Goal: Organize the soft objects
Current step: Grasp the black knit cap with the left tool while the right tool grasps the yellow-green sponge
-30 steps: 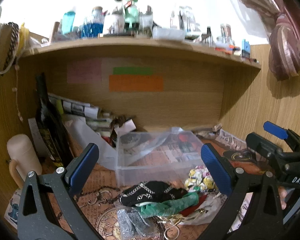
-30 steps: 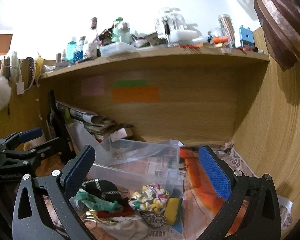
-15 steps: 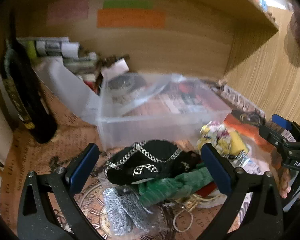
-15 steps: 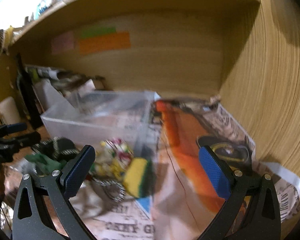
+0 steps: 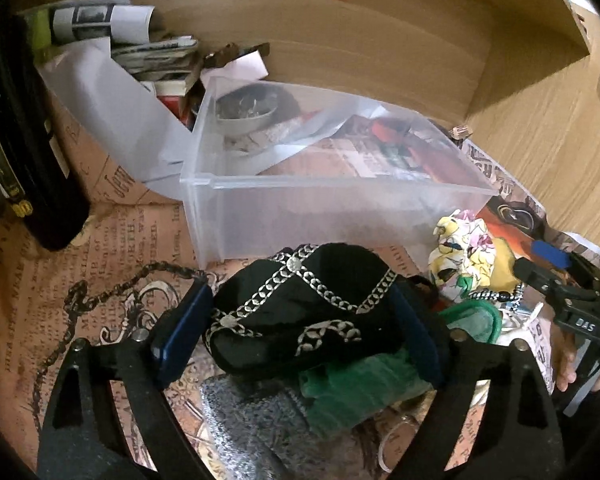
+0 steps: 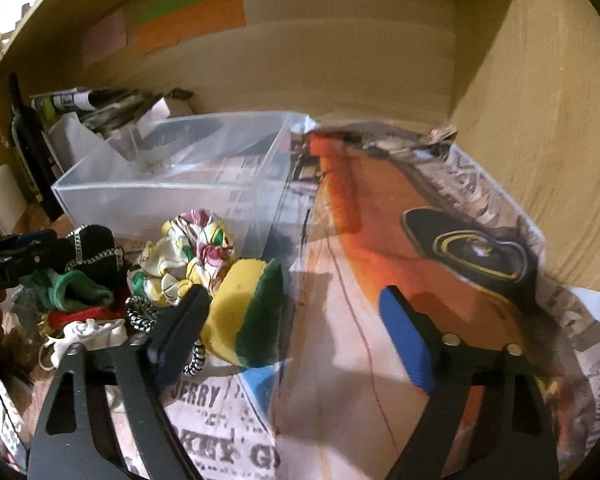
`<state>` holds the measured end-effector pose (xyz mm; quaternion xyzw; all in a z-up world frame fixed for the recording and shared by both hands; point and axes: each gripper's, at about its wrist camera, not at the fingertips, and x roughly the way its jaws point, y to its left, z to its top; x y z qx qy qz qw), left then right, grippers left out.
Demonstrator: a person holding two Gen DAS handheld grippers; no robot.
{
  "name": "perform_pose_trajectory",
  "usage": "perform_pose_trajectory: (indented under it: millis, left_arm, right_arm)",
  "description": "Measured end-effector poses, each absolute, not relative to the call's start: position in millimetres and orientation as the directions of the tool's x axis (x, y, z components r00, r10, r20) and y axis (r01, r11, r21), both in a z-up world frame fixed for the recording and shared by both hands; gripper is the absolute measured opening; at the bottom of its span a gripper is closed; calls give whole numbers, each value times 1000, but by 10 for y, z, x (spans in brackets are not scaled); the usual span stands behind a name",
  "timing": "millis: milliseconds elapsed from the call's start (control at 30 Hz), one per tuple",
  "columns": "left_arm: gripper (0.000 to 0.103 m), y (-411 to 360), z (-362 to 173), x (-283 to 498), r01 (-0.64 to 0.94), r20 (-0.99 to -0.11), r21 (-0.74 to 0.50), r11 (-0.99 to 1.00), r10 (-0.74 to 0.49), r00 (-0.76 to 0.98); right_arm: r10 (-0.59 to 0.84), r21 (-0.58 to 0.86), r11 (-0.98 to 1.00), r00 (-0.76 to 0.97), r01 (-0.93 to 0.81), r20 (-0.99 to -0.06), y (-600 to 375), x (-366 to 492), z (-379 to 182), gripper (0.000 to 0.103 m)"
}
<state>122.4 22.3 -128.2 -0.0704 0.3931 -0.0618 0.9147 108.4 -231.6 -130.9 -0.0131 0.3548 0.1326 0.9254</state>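
Left gripper [image 5: 300, 330] straddled black pouch [image 5: 306, 312] atop soft pile before clear bin [image 5: 332, 190], pads seemingly touching it (grip unconfirmed). Right gripper [image 6: 296, 326] wide open, empty, beside sponge [image 6: 246, 316]. Best squeeze mid-pouch, lift clear before binning.

a cluttered home desk nook: wood-panelled walls [image 6: 540, 100], sticky notes [image 6: 192, 20] at 11 o'clock, stacked papers [image 5: 140, 48], a clear plastic box [image 5: 320, 200], newspaper-covered tabletop [image 6: 480, 200].
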Motion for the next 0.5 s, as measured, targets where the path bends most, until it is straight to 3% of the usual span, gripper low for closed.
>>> perform_pose_trajectory:
  millis: [133, 500]
  left_arm:
    - [78, 225, -1282, 1196, 82, -704, -189, 979, -193, 684]
    - [43, 204, -1268, 1177, 113, -703, -210, 971, -230, 673]
  right_arm:
    - [283, 114, 952, 674, -284, -682, -2277, 1137, -1371, 72]
    - [364, 157, 920, 636, -358, -681, -2160, 1113, -1393, 30]
